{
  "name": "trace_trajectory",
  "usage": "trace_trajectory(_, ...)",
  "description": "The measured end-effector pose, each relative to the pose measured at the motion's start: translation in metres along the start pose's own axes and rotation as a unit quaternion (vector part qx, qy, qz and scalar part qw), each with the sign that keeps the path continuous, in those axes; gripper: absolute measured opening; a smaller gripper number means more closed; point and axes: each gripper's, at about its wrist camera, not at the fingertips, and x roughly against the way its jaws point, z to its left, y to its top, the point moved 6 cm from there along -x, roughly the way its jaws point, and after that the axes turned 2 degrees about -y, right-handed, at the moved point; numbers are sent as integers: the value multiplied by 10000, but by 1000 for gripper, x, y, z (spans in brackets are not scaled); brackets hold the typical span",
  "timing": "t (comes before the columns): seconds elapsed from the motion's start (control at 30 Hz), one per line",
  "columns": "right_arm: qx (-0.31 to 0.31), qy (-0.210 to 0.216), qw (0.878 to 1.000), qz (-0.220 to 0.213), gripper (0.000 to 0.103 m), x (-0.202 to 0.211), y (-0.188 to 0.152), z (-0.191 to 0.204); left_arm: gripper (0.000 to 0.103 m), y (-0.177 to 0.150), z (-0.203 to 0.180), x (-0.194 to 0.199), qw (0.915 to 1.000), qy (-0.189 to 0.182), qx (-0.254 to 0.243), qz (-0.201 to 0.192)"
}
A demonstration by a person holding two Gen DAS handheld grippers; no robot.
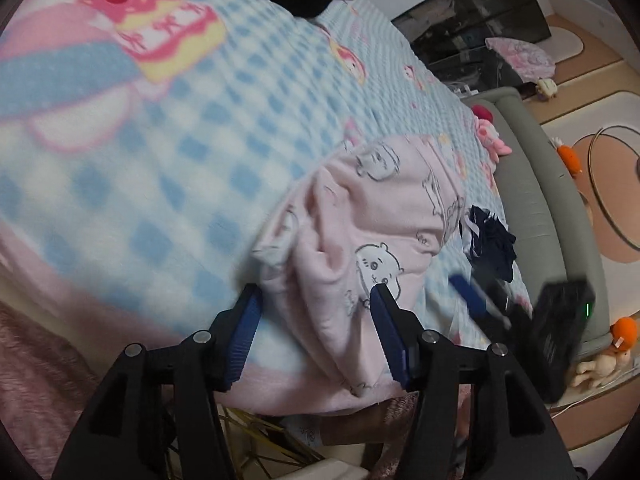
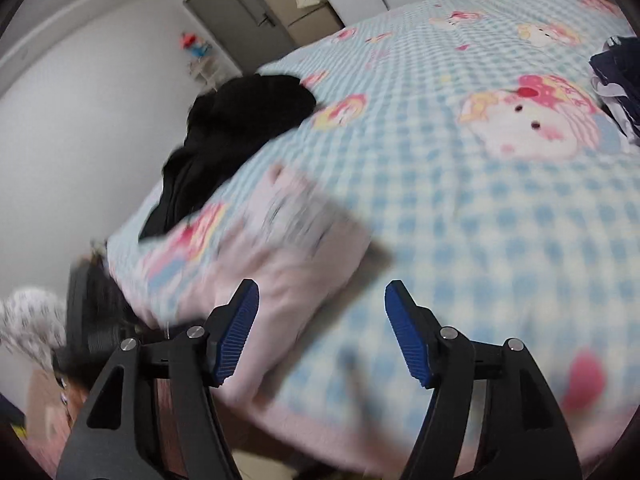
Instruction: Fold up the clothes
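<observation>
On the checked bed blanket (image 1: 168,184), a crumpled pink garment (image 1: 360,232) is framed by the wide-open left tool (image 1: 316,300), while the right tool (image 2: 322,300) is likewise held open, empty.

Two handheld black plastic grippers with ribbed blue finger pads. The left gripper (image 1: 316,300) points forward with its jaws spread wide, nothing clamped between them. The right gripper (image 2: 322,296) is likewise wide apart and empty, and appears blurred in the left view.
</observation>
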Motion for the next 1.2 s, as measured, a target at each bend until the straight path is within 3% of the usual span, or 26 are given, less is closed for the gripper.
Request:
trace_trajectory(0.03,57,-13,10000,62,72,-10,9,-2,54,-1,-1,-3,10000,50,-48,-10)
trace_trajectory(0.13,301,61,9987,412,76,-43,26,-9,32,-3,-9,-3,9992,212,-314,-134)
trace_trajectory(0.2,190,366,9969,667,75,-67,28,-7,27,-1,-14,0,9974,403,-568,-163)
trace_trajectory(0.27,143,526,9952,810,53,-76,27,-5,23,4,-21,3,9941,607,-893,-93)
trace_trajectory(0.37,261,349,9961,769,42,-66,20,-4,17,12,-42,10,9851,732,-1550,-121)
trace_trajectory(0.47,213,-2,9978,621,40,-46,9,-12,17,22,-76,9,9738,392,-2238,-61)
trace_trajectory(0.57,165,-352,9981,471,41,-25,-2,-20,17,29,-101,-9,9632,-61,-2664,346)
trace_trajectory(0.7,100,-819,9962,271,51,4,-17,-31,19,39,-76,-56,9691,585,-2256,802)
trace_trajectory(0.8,52,-1167,9931,121,51,26,-29,-39,34,44,-69,-42,9752,734,-2082,184)
trace_trajectory(0.83,183,-1207,9925,77,51,26,-27,-32,45,46,-68,-34,9760,755,-2041,-80)
trace_trajectory(0.93,575,-1326,9895,-54,52,25,-21,-14,48,53,-81,-8,9691,644,-2211,-887)
trace_trajectory(1.03,966,-1443,9846,-186,52,25,-15,4,48,44,-99,-11,9650,434,-2424,-903)
trace_trajectory(1.13,1355,-1557,9780,-316,47,25,-10,23,46,25,-104,-43,9619,619,-2619,-493)
trace_trajectory(1.2,1452,-1678,9748,-219,45,15,-16,15,45,16,-106,-57,9558,801,-2809,-326)
